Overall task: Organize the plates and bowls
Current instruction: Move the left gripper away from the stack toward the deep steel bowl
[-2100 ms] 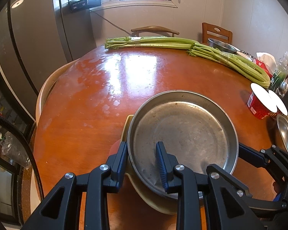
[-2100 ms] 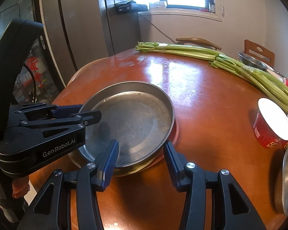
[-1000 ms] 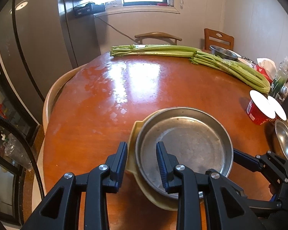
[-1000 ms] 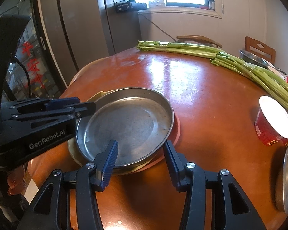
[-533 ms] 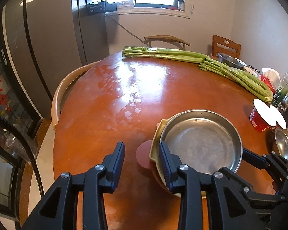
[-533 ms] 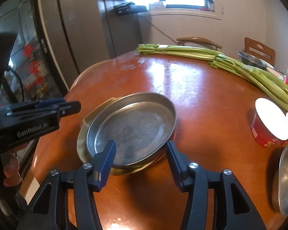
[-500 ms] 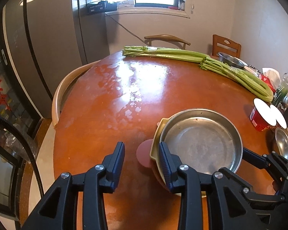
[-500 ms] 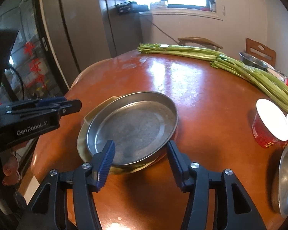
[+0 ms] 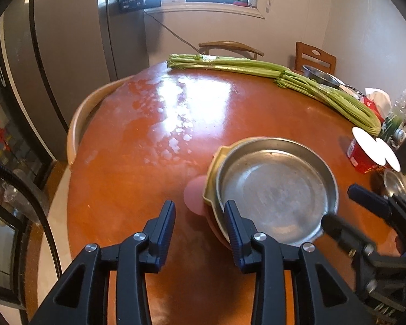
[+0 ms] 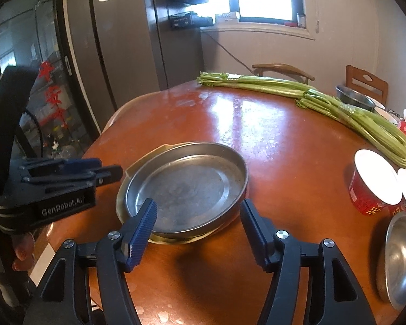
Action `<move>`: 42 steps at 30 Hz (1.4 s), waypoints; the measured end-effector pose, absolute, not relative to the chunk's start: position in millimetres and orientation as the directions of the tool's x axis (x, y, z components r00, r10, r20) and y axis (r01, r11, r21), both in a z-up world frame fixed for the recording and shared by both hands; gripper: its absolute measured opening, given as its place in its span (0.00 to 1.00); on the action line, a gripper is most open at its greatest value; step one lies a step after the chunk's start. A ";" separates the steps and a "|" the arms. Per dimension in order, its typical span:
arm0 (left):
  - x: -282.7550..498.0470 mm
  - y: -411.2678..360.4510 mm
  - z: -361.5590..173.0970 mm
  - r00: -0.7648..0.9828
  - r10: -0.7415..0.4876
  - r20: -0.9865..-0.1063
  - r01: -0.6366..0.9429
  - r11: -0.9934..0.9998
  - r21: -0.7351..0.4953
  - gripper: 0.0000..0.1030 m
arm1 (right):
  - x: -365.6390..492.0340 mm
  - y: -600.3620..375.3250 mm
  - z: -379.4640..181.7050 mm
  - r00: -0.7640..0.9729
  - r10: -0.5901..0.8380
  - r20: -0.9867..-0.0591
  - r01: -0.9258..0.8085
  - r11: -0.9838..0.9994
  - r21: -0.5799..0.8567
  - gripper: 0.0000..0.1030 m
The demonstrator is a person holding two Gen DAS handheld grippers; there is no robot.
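A round steel plate [image 9: 276, 189] [image 10: 186, 187] lies on top of a yellow dish [image 9: 212, 176] [image 10: 138, 166], which rests on a pink plate [image 9: 193, 195], on the round wooden table [image 9: 149, 149]. My left gripper [image 9: 199, 216] is open and empty, just left of and behind the stack. My right gripper [image 10: 196, 216] is open and empty, with the near rim of the stack between its fingers. The left gripper also shows in the right wrist view [image 10: 67, 173], apart from the stack.
Celery bundles [image 9: 257, 67] [image 10: 311, 94] lie across the far side. Red paper cups with white lids [image 10: 373, 189] and a steel bowl [image 10: 400, 254] stand at the right. Another steel bowl [image 10: 354, 97] sits at the far right. Chairs stand behind the table.
My left gripper has let go of the steel plate's rim and drawn back to the left. Both grippers have pulled back, so the stack looks smaller. The plate rests on the yellow dish.
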State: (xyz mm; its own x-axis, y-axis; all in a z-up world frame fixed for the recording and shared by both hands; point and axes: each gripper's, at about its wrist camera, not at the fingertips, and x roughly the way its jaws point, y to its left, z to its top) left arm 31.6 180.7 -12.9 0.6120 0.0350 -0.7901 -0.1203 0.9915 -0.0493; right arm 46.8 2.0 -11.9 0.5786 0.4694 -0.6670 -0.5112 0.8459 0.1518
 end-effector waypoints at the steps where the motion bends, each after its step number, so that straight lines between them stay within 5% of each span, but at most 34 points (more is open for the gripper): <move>1: 30.5 180.0 -13.3 0.608 0.021 -0.793 -0.115 0.991 -0.062 0.38 | 46.7 -1.6 -9.6 0.584 0.472 -0.660 -0.506 0.848 0.158 0.64; 10: 24.6 185.7 -24.4 0.573 -0.164 -0.803 -0.151 0.942 -0.300 0.46 | 44.0 -20.9 -6.7 0.596 0.471 -0.651 -0.476 0.860 0.186 0.64; 42: 102.9 147.6 -42.0 0.526 -0.204 -0.825 -0.142 0.936 -0.321 0.50 | 84.5 -30.0 -48.4 0.517 0.483 -0.707 -0.430 0.860 0.274 0.66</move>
